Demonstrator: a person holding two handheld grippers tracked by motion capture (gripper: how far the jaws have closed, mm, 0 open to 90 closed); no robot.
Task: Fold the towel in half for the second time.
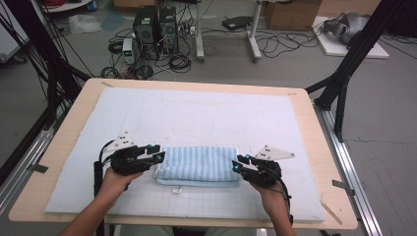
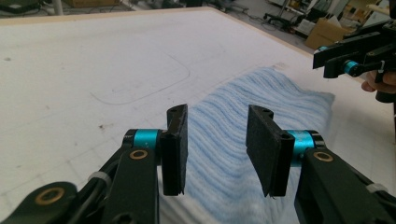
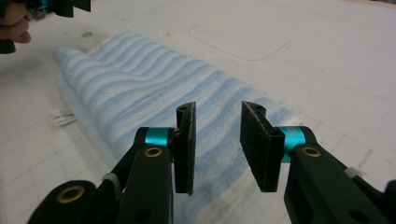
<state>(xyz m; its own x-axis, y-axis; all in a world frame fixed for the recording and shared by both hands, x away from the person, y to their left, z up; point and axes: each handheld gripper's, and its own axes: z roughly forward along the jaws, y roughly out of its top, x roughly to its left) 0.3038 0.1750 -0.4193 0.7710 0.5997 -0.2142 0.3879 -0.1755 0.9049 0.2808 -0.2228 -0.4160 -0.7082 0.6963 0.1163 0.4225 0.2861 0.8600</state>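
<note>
Folded towel (image 1: 198, 164) on bench (image 1: 314, 123), between left hand-held gripper (image 1: 158, 153) and right hand-held gripper (image 1: 238, 164); both jaws apart, holding nothing.

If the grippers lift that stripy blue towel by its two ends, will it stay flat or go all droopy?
Probably droopy. The folded towel looks soft, with a wavy, ribbed surface, so its middle would likely sag and the layers may fall open. It seems light and unlikely to roll or break. The left gripper and right gripper are open at its ends, holding nothing.
</note>
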